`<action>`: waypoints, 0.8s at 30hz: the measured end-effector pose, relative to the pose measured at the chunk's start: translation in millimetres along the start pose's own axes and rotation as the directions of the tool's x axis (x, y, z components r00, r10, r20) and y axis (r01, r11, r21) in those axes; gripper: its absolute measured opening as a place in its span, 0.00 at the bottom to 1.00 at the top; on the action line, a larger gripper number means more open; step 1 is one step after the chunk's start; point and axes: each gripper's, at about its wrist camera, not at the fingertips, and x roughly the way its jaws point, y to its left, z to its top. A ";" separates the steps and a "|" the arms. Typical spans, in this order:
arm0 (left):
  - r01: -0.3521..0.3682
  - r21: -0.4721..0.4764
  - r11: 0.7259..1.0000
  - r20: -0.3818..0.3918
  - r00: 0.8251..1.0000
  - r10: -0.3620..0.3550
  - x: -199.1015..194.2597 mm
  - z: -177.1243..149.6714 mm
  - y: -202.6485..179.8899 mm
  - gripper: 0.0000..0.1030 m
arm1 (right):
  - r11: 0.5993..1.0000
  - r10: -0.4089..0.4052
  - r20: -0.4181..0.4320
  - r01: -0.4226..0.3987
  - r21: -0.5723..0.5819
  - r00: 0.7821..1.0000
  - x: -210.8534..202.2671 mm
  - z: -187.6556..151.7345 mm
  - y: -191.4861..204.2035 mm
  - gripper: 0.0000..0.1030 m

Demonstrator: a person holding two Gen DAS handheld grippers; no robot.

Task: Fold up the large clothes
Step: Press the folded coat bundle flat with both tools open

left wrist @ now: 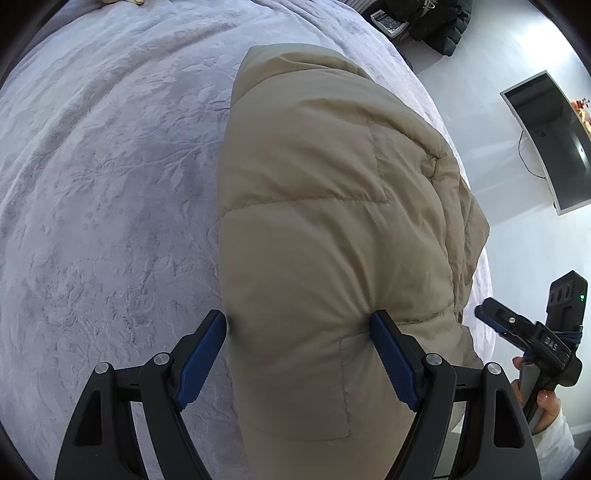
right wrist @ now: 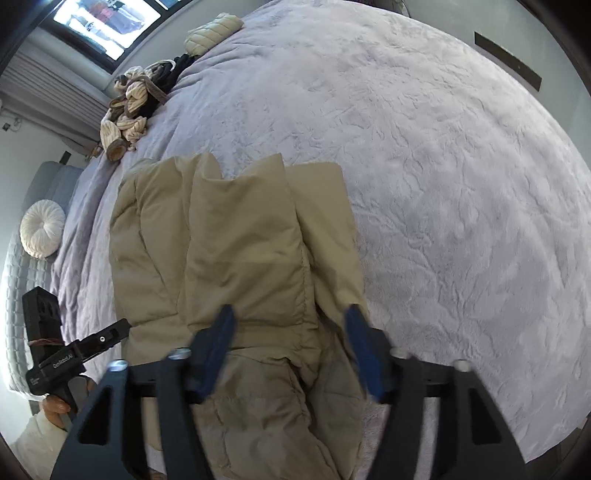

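Observation:
A beige puffer jacket (left wrist: 325, 206) lies folded lengthwise on a lavender bedspread (left wrist: 110, 184). My left gripper (left wrist: 299, 325) is open, its blue pads on either side of the jacket's near end, the jacket bulging between them. In the right wrist view the jacket (right wrist: 236, 251) shows from its other side, with layered panels. My right gripper (right wrist: 290, 321) is open over the jacket's near end, its fingers blurred. The right gripper also shows in the left wrist view (left wrist: 517, 325), and the left gripper in the right wrist view (right wrist: 92, 343).
A heap of striped and dark clothes (right wrist: 136, 103) and a quilted cushion (right wrist: 210, 33) lie at the far bed edge. A round white pillow (right wrist: 42, 227) sits on a grey mattress at left. A monitor (left wrist: 550, 144) and dark clothing (left wrist: 439, 22) lie on the white floor.

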 end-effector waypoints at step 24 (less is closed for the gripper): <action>0.299 -0.129 0.945 -0.048 0.950 -0.307 -3.4 13.4 31.2 0.84 | 0.988 0.148 -0.266 -0.153 0.004 0.952 80.4 8.8 -48.8 1.00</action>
